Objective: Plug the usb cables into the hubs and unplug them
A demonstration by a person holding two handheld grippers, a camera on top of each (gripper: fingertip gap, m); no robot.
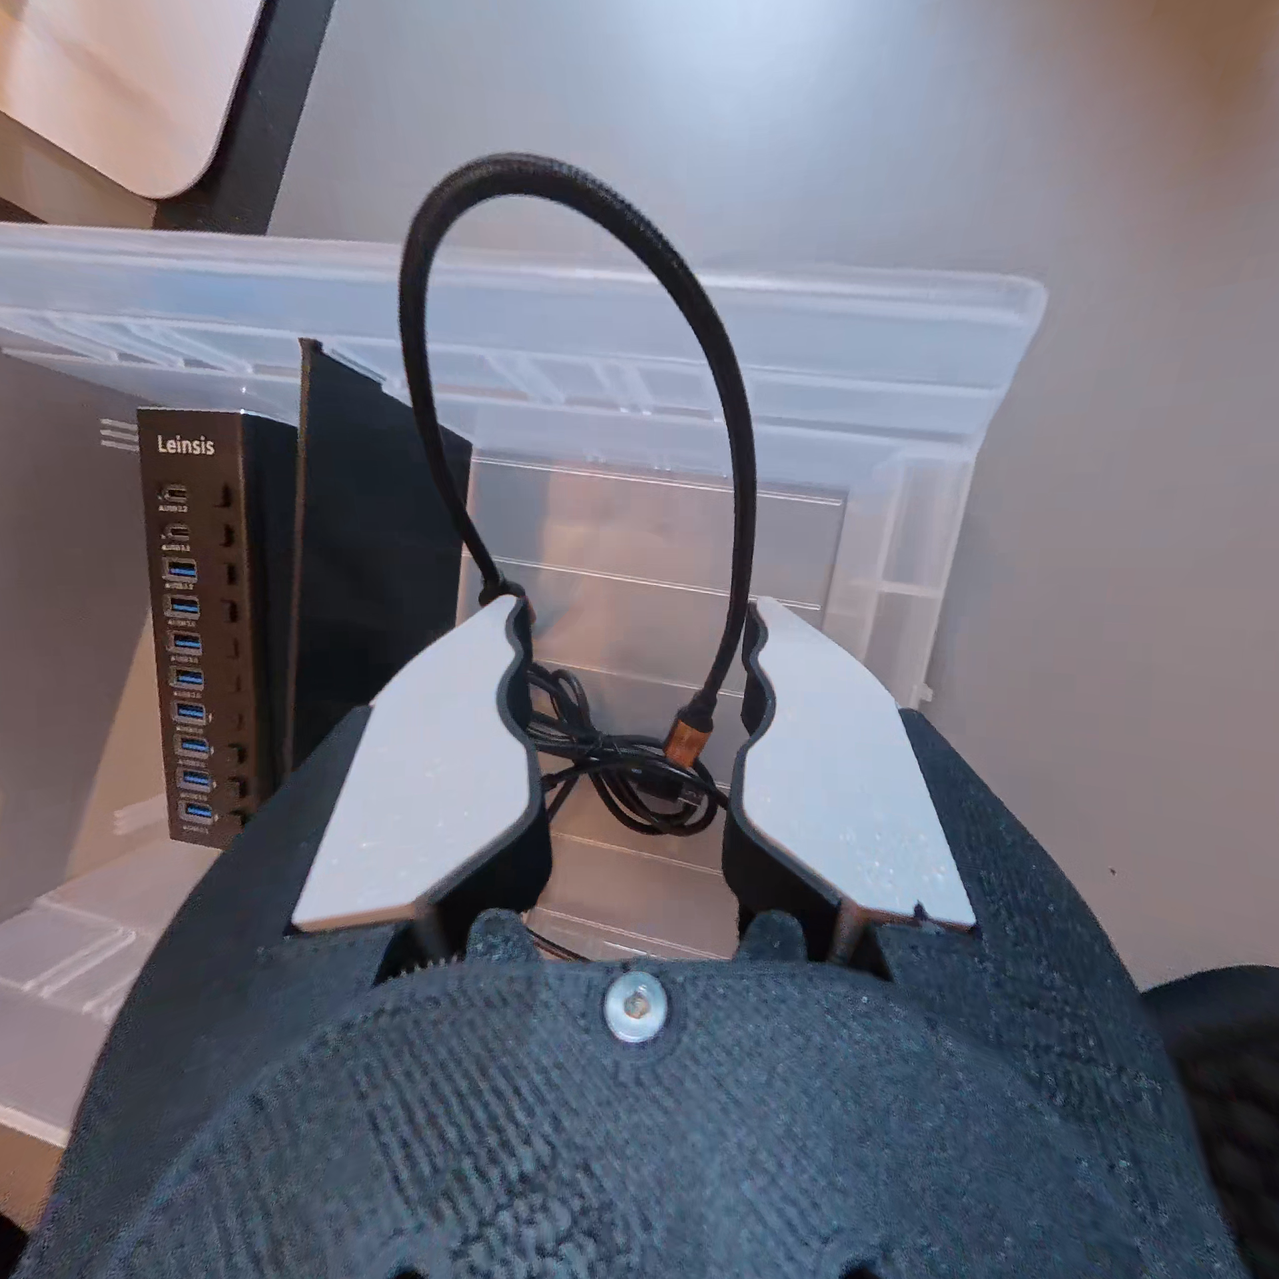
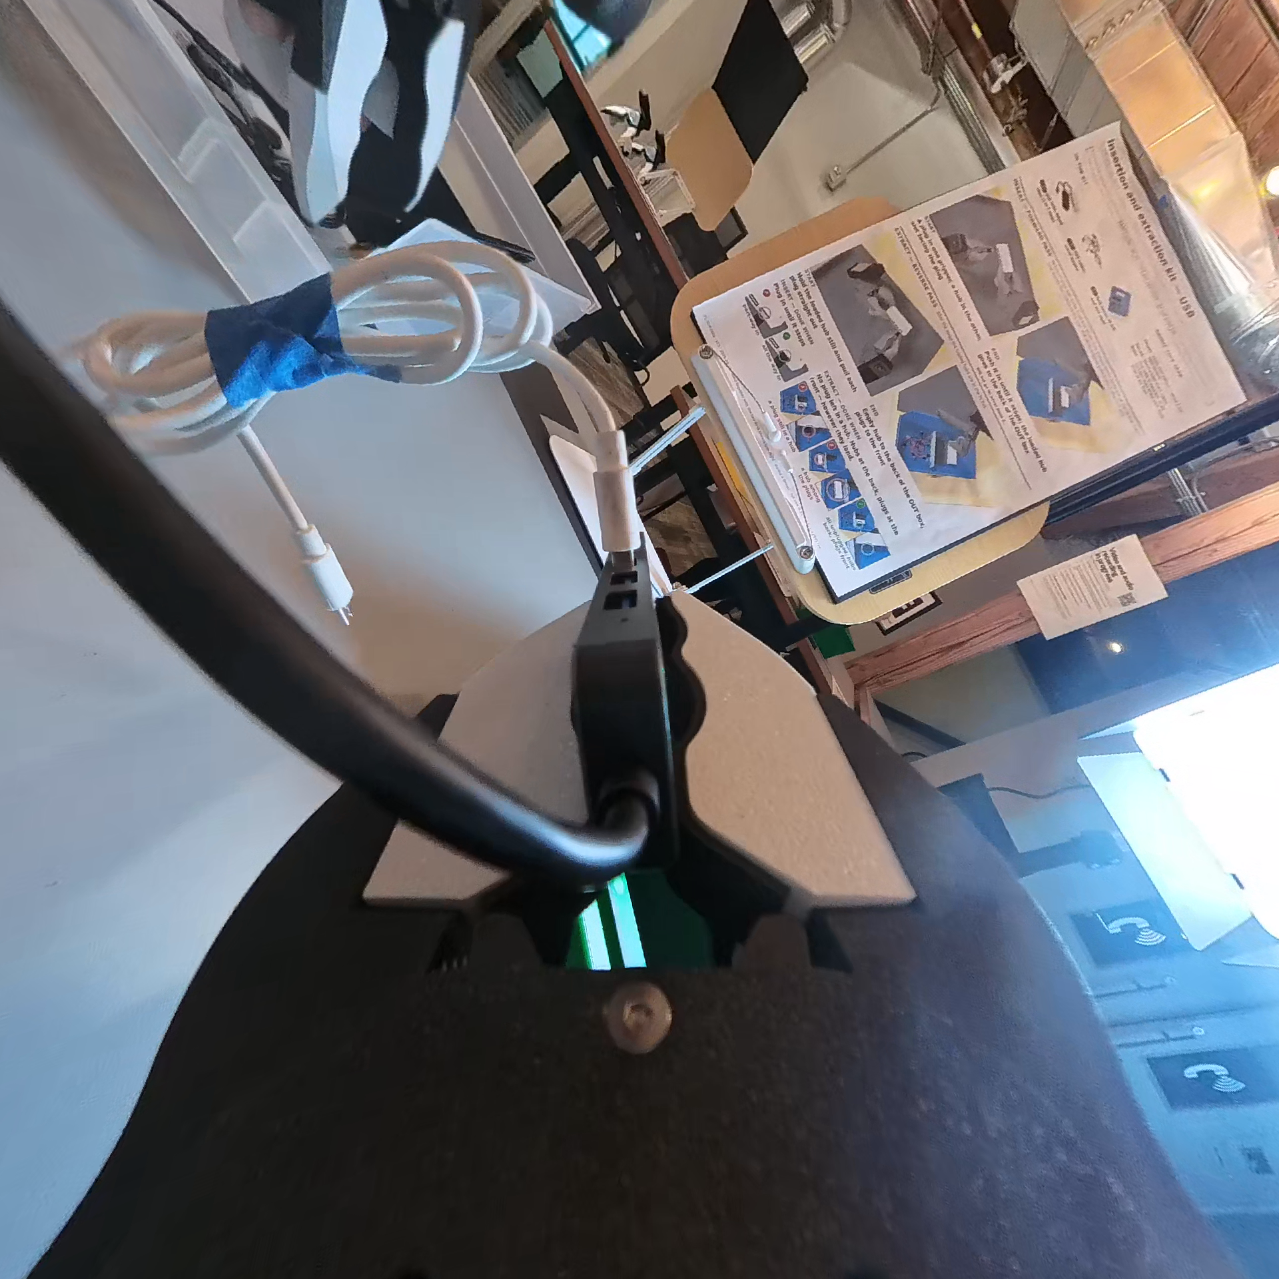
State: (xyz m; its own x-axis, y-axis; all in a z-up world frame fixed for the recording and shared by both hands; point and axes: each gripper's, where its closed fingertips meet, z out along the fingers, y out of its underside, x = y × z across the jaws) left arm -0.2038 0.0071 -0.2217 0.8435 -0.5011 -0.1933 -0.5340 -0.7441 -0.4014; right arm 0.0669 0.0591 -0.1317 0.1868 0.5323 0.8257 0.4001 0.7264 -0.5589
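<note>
A tall black hub (image 1: 201, 623) is seen standing at the left inside a clear bin (image 1: 692, 346). The left gripper (image 1: 633, 623) is held with jaws spread over a braided black cable (image 1: 574, 291), nothing pinched. The right gripper (image 2: 647, 623) is pinched on a small black hub (image 2: 623, 685), where a white cable (image 2: 616, 491) is seated. Unplugging seems in hand; the white plug must be grasped and drawn straight out.

Both views: soft, even indoor light, wide-angle bending at edges. Right view: blown-out glare from bright panel (image 2: 1218, 782) right of fingers (image 2: 761, 747); black cable (image 2: 207, 609) left of them blurred, out of focus.
</note>
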